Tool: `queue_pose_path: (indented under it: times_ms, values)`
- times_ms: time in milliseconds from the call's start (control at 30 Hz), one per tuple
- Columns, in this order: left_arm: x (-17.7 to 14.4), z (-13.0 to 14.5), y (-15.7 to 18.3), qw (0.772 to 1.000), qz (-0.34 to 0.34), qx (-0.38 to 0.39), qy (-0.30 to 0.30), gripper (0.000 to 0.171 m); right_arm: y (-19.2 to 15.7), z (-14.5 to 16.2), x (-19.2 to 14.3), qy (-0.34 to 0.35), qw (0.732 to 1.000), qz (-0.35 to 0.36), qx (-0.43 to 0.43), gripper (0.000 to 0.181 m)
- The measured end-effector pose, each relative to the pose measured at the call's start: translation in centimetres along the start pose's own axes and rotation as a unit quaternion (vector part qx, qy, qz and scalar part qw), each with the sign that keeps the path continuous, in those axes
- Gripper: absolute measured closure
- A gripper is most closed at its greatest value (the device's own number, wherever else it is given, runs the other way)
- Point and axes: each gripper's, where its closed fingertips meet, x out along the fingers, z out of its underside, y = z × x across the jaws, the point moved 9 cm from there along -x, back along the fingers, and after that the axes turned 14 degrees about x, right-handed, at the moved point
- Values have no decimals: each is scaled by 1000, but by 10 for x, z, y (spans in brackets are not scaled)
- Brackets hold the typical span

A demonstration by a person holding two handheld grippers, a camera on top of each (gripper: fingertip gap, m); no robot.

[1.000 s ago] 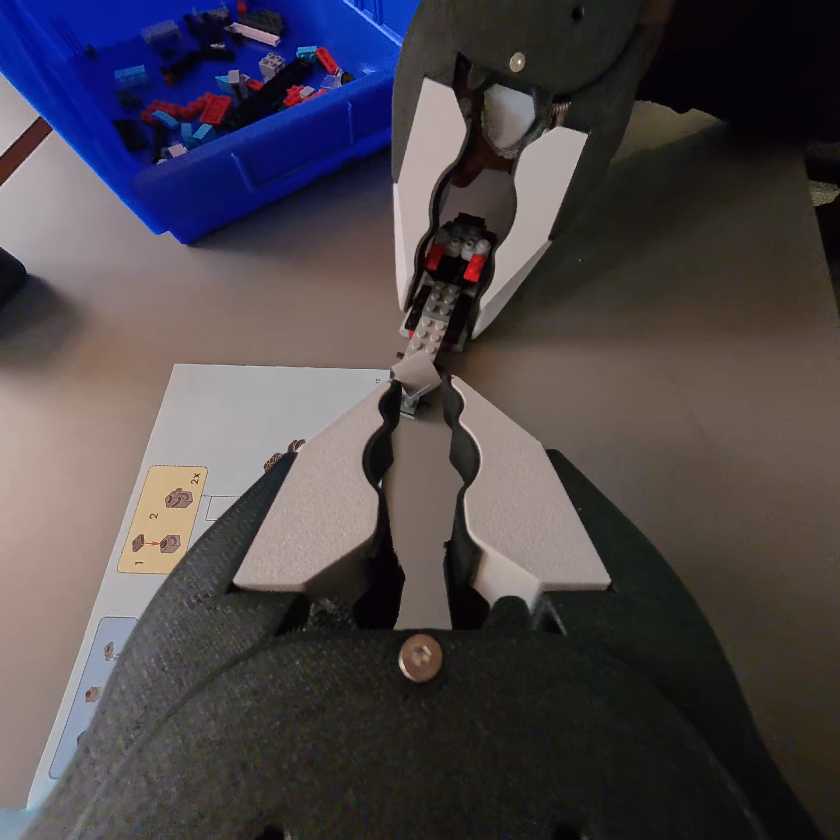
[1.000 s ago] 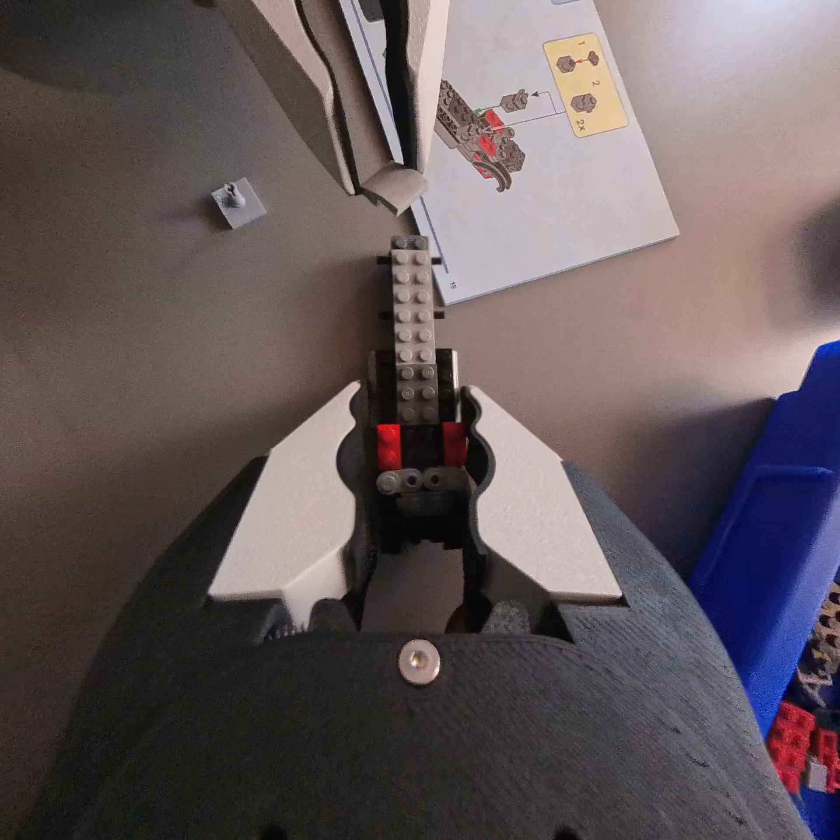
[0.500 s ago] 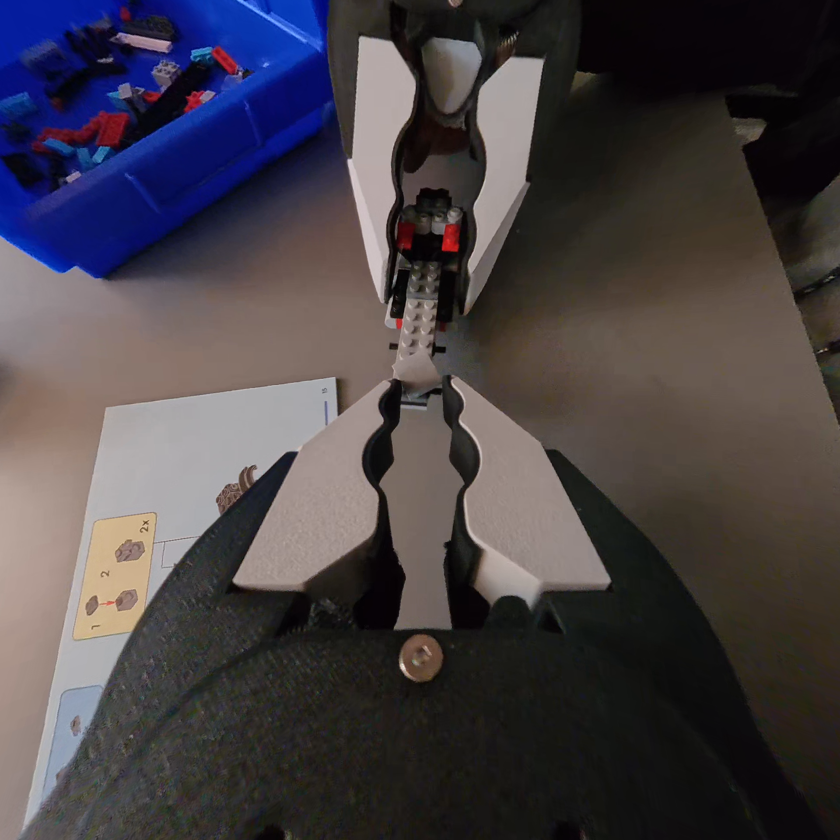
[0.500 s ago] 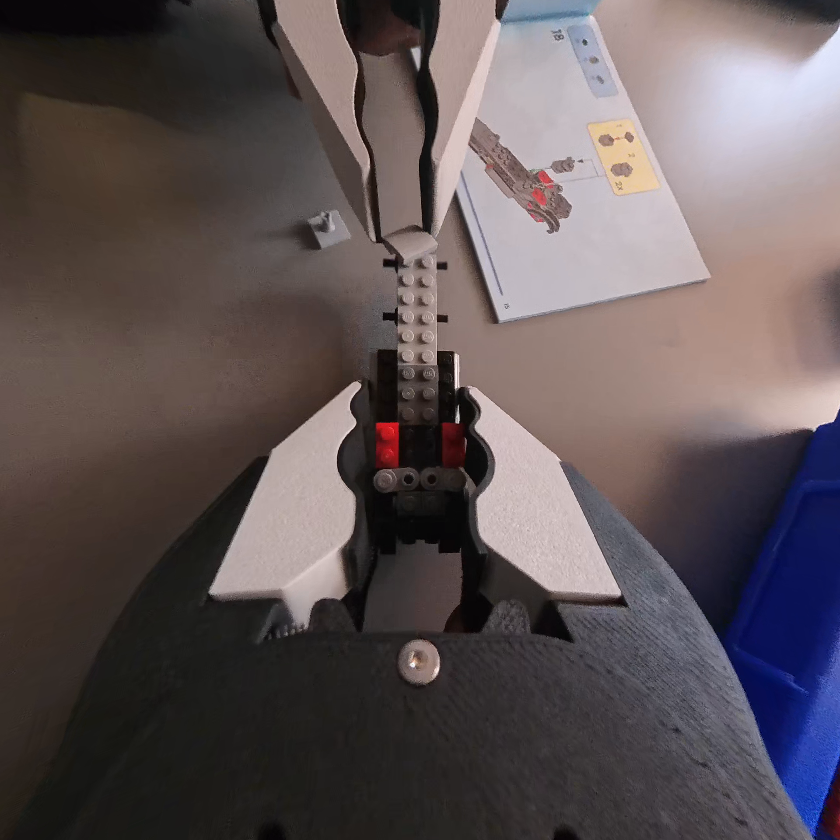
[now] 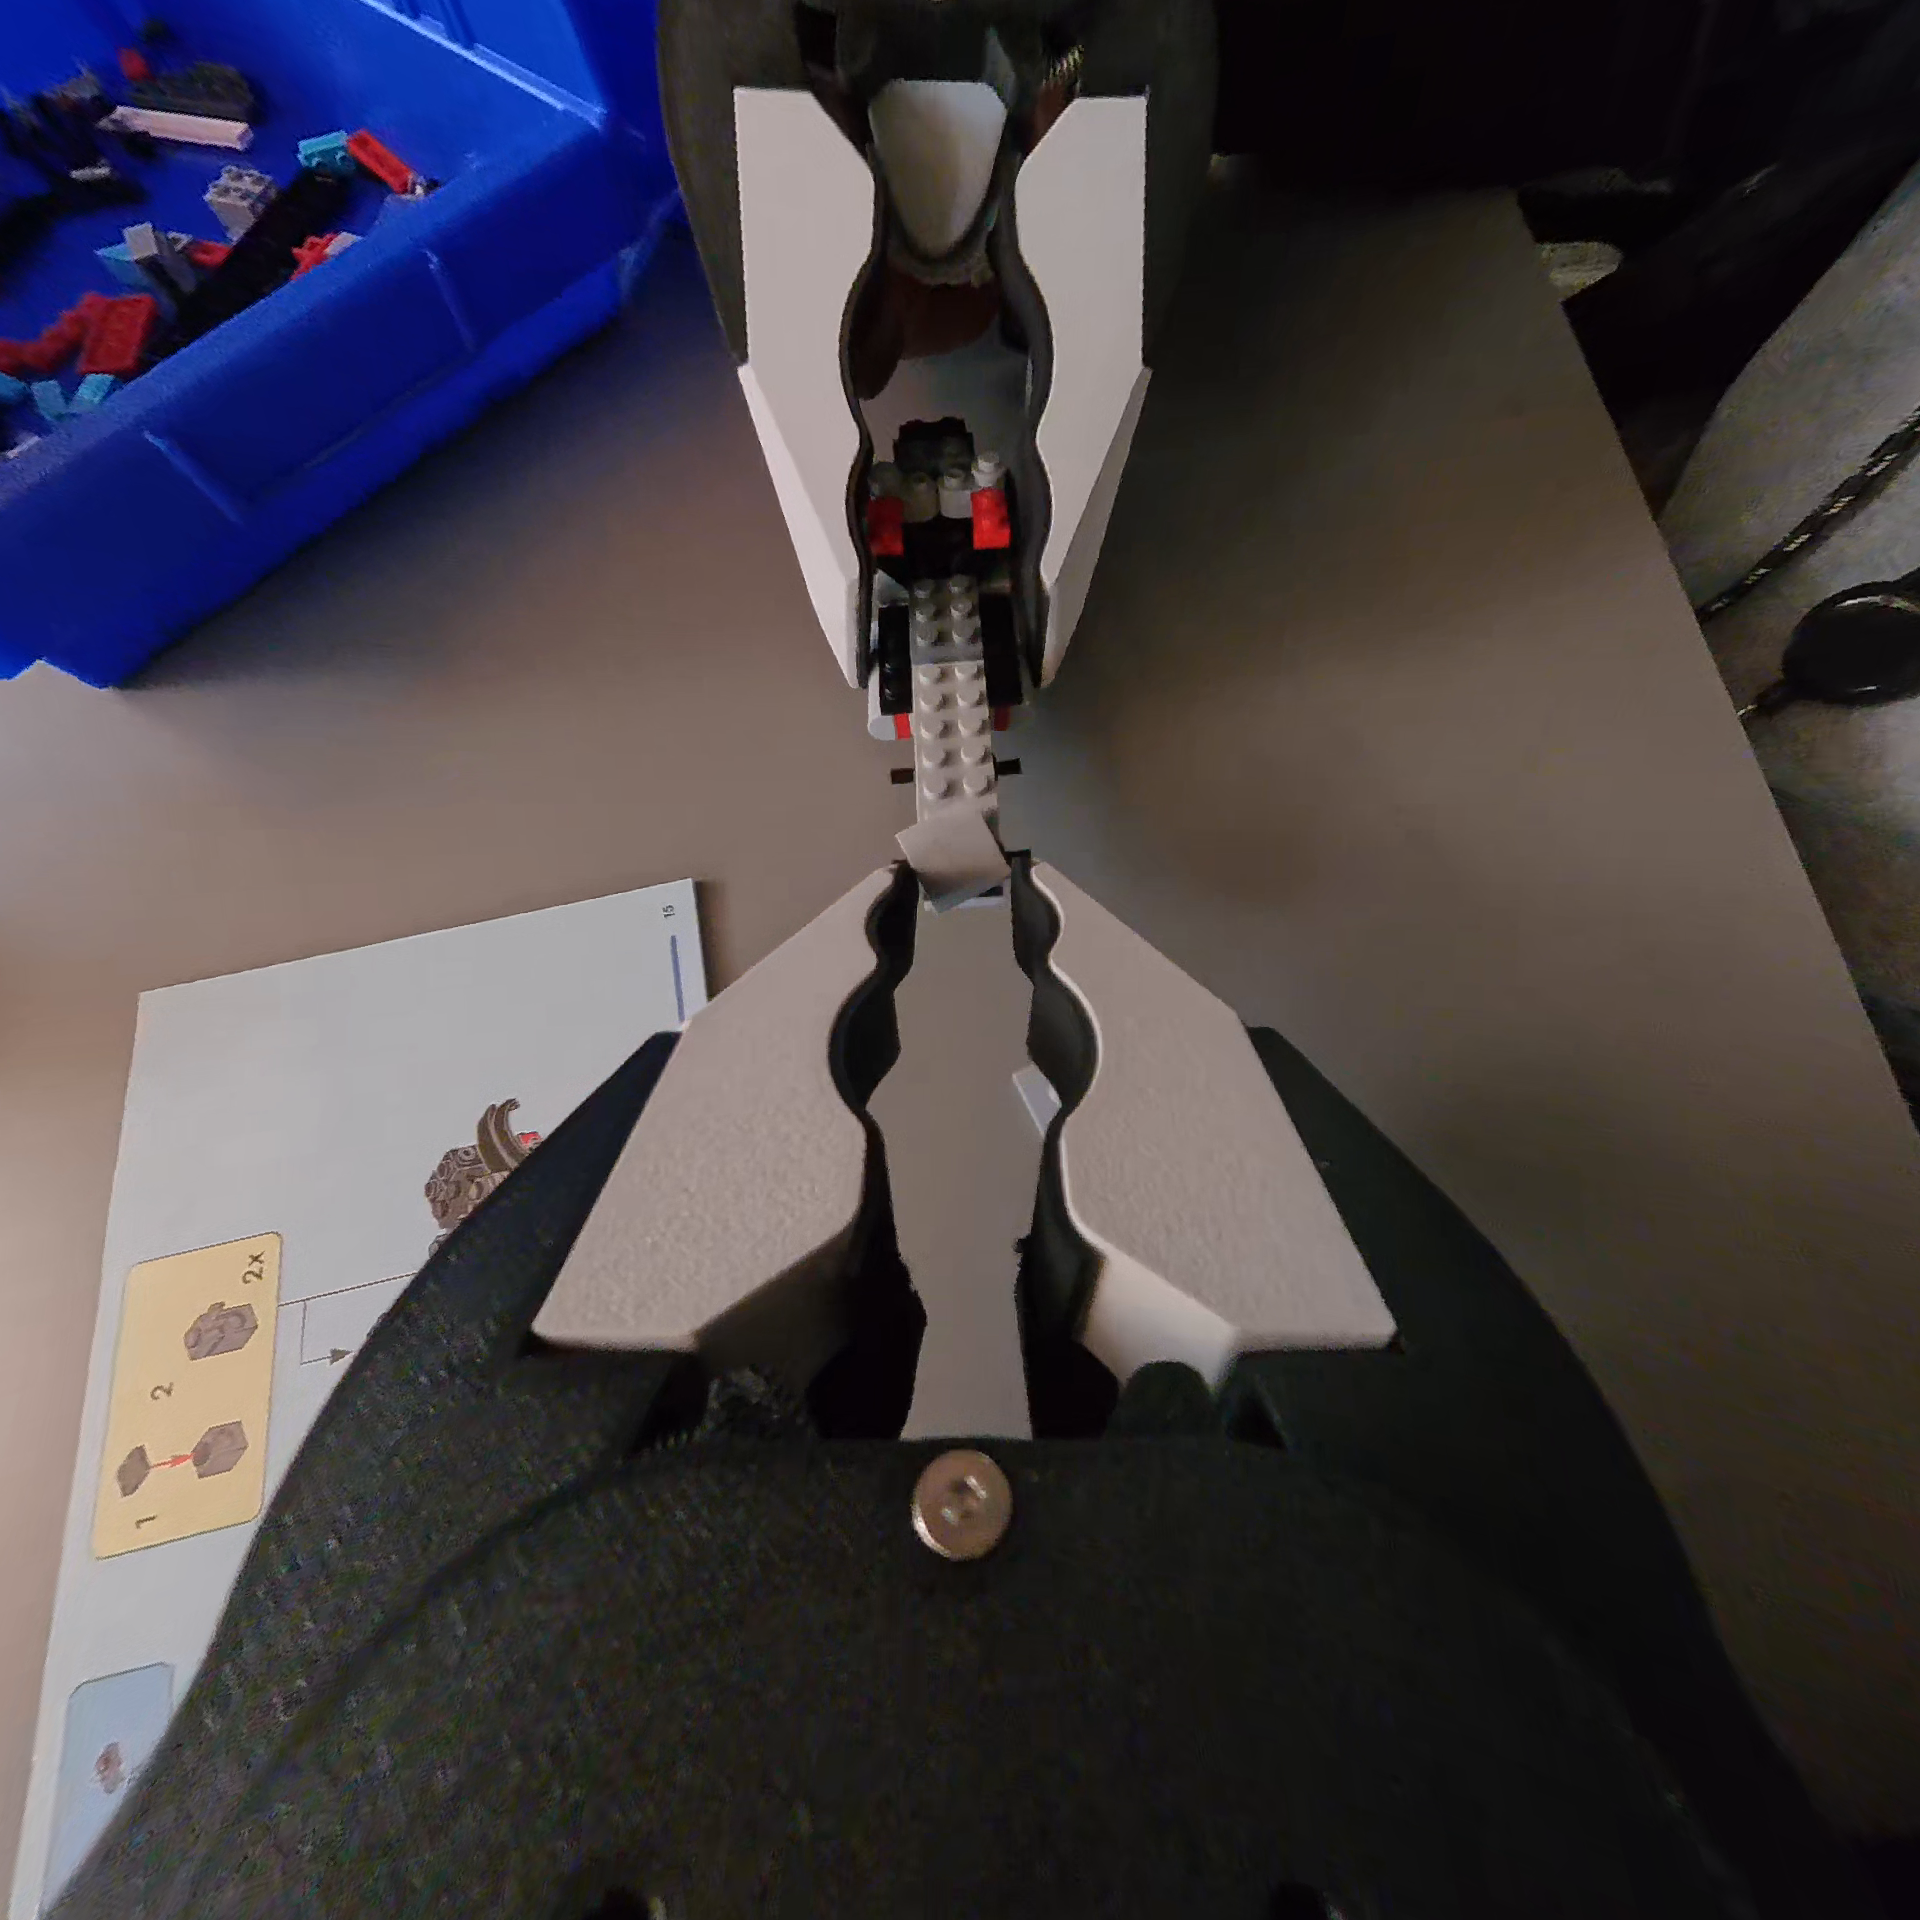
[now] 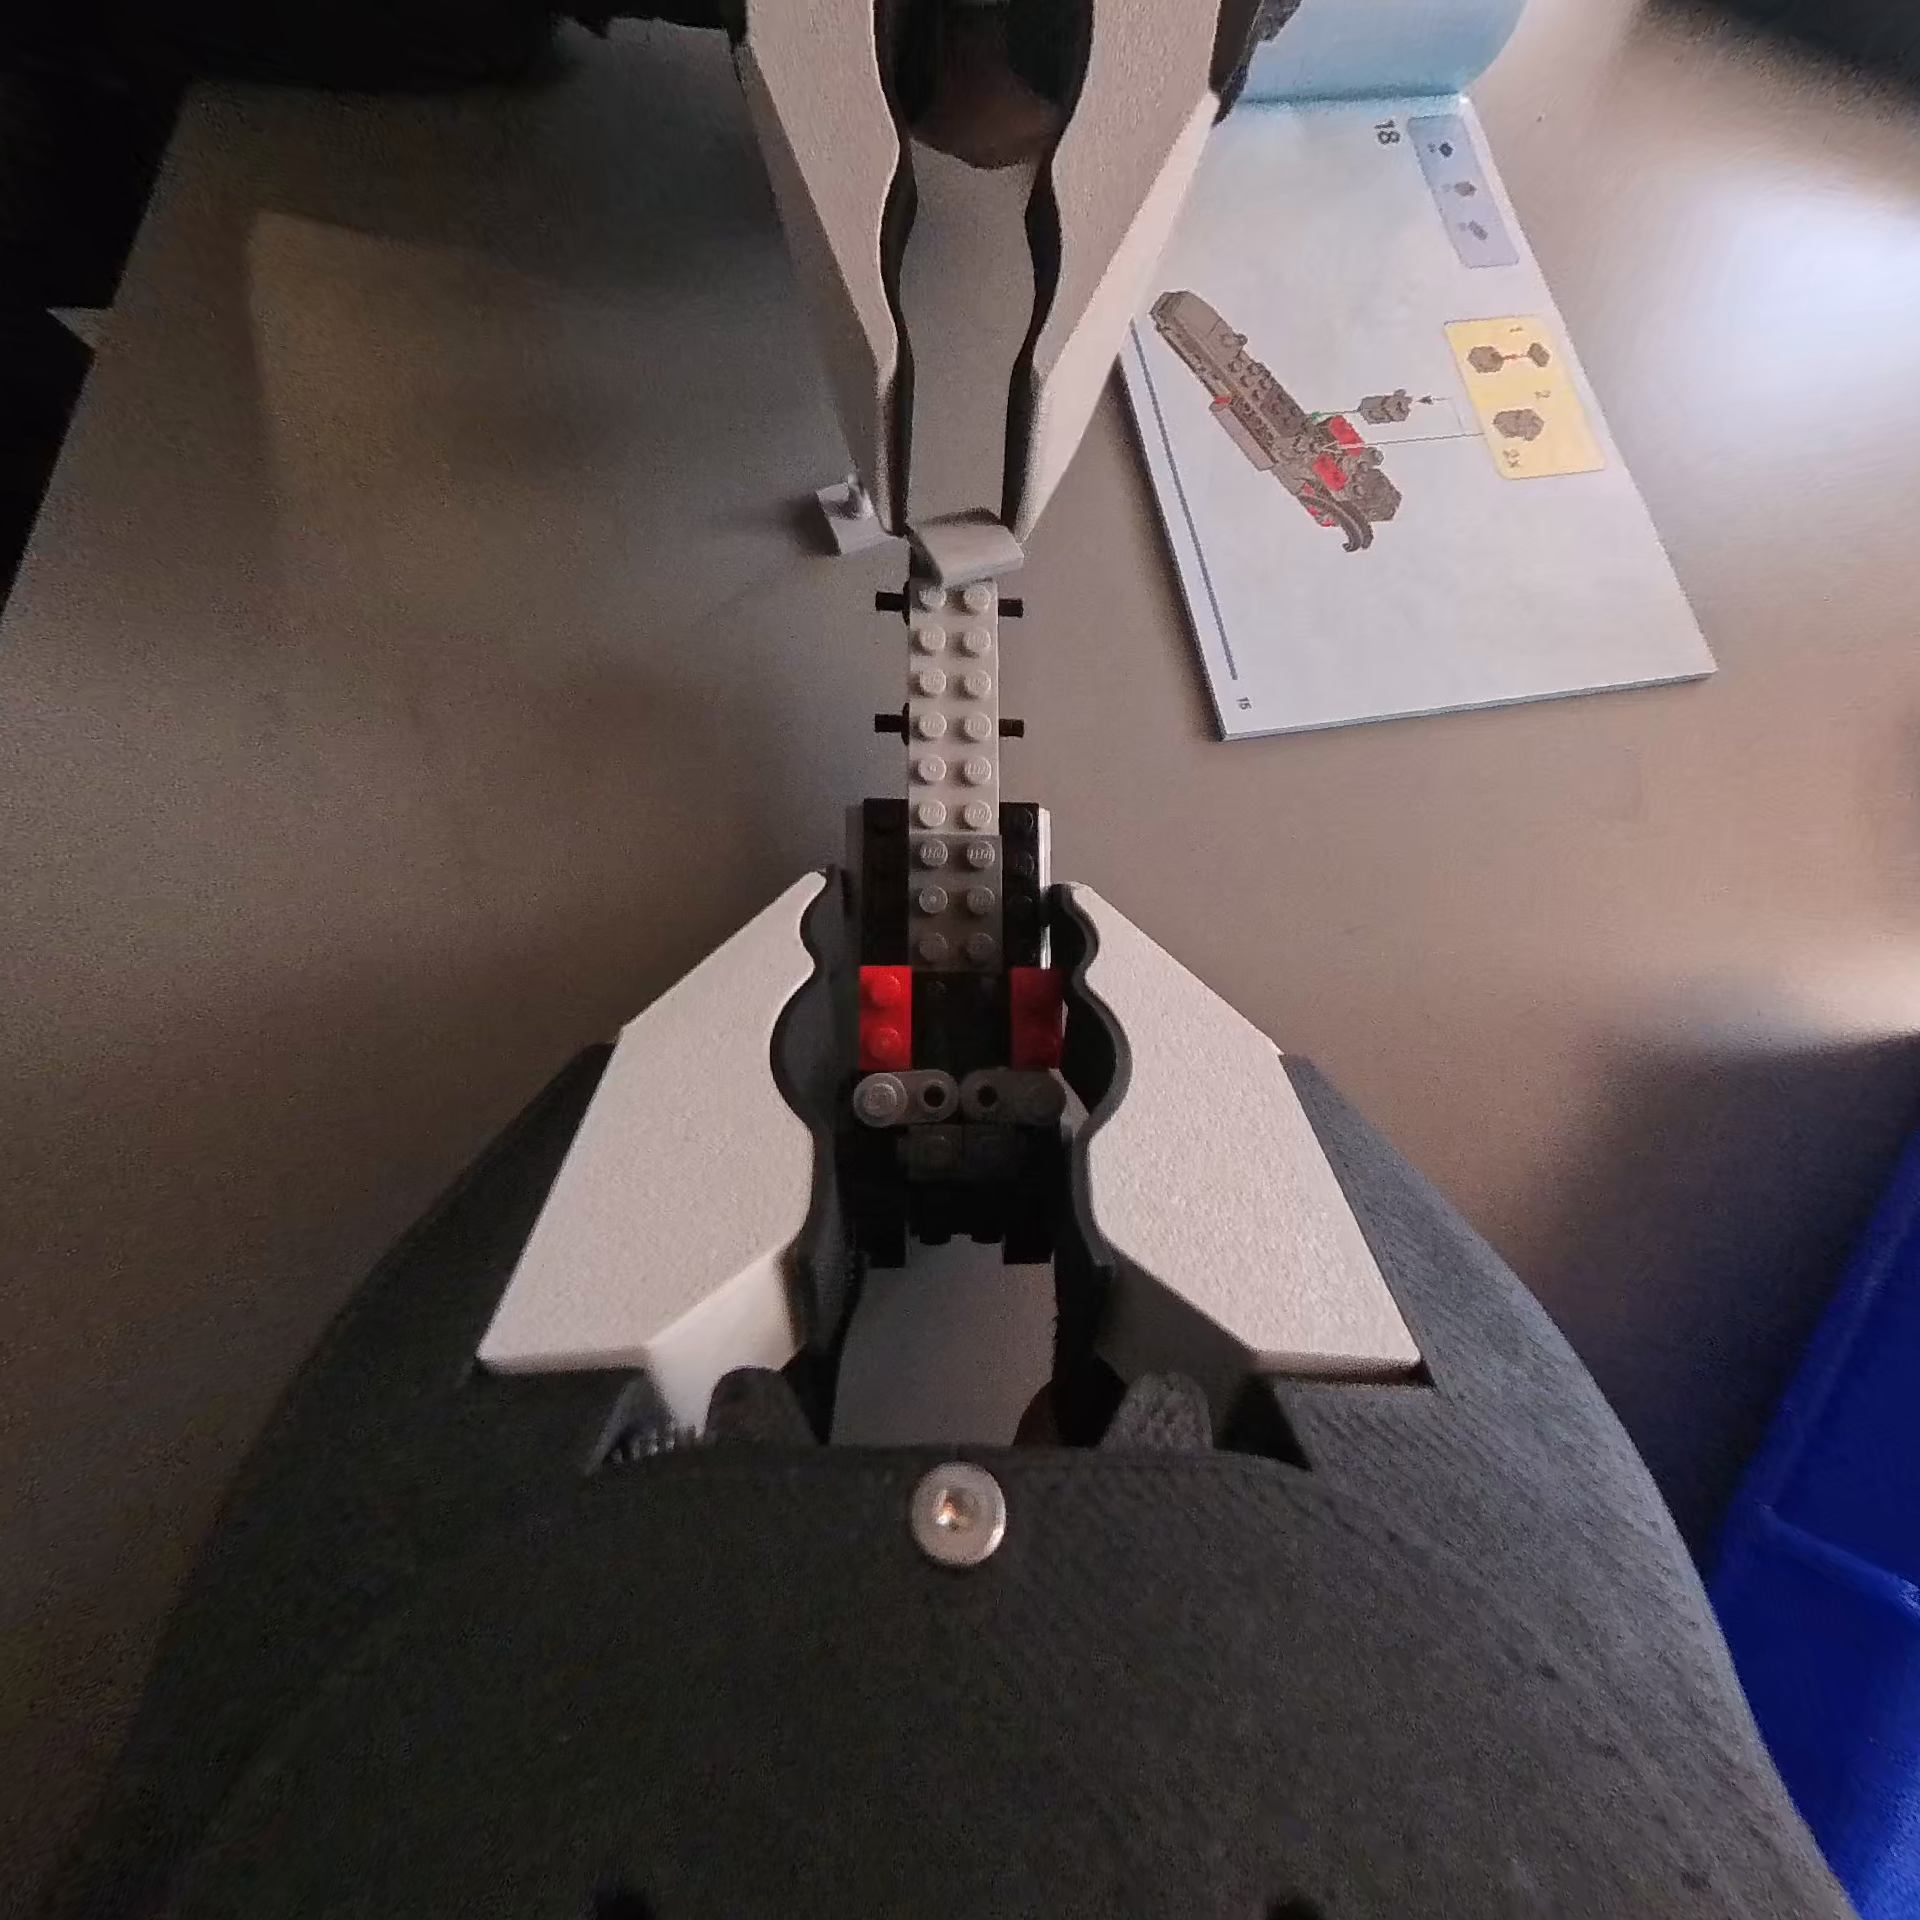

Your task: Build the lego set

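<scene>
My right gripper (image 6: 951,888) is shut on the rear of a lego model (image 6: 956,790): black and red bricks with a long light grey studded plate sticking out forward. My left gripper (image 5: 956,883) is shut on a small grey curved slope piece (image 5: 951,857) held at its fingertips. The two grippers face each other tip to tip. The slope piece (image 6: 961,545) sits tilted over the far end of the long plate; I cannot tell whether it is pressed on. In the left wrist view the model (image 5: 951,717) shows in the right gripper (image 5: 951,675).
An open instruction booklet (image 6: 1403,540) lies on the brown table, also in the left wrist view (image 5: 395,1091). A blue bin (image 5: 312,416) with several loose bricks stands beyond it. A small grey piece (image 6: 836,514) lies on the table beside the left fingertips. Across from one pair of fingers to the other is roughly 6 cm.
The two grippers have come into line, tip to tip. The slope piece has moved from beside the plate's end to right over it. Both grips are unchanged.
</scene>
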Motion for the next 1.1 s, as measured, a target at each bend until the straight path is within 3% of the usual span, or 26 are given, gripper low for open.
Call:
queue_pose_path:
  times_ms: [1100]
  values:
    - [1,-1,5,1000,19,6,-4,153,-3,0,5,4,1000,-17,-8,140]
